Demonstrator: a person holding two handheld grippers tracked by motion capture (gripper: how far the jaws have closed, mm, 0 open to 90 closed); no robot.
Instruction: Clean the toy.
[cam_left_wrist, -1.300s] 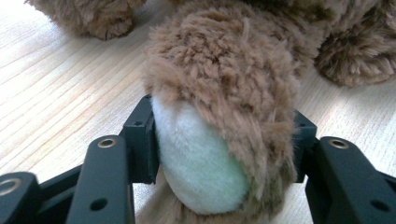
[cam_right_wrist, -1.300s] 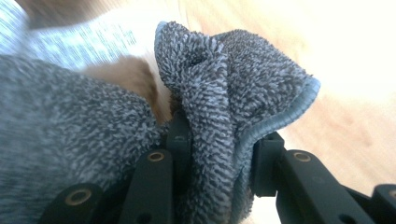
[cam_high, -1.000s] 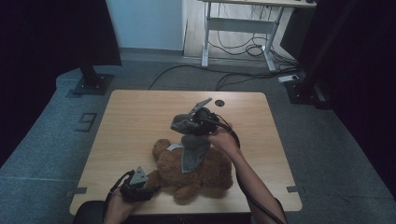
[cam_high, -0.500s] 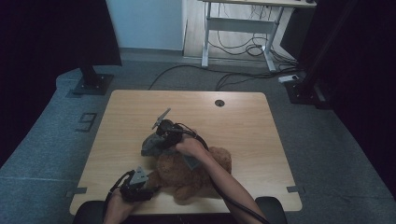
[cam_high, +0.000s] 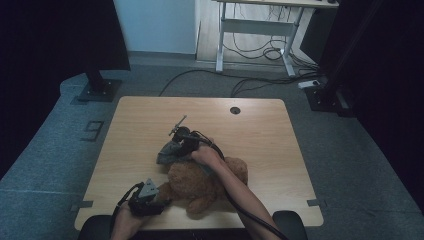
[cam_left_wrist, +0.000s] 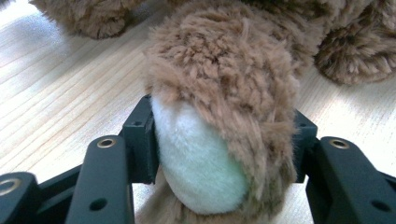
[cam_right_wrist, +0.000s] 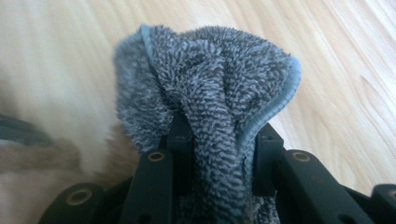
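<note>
The left hand-held gripper clamps the teddy bear's paw; the right hand-held gripper pinches a grey cloth over the table.

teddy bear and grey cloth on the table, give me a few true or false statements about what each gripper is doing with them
1. The left gripper is clamped on a paw of the teddy bear. True.
2. The right gripper has nothing between its jaws. False: it pinches a bunched grey cloth.
3. The teddy bear stands upright. False: it lies on the wooden table.
4. In the high view the cloth sits at the bear's far side, towards the table's middle. True.
5. The paw in the left gripper has a white sole. True.
</note>
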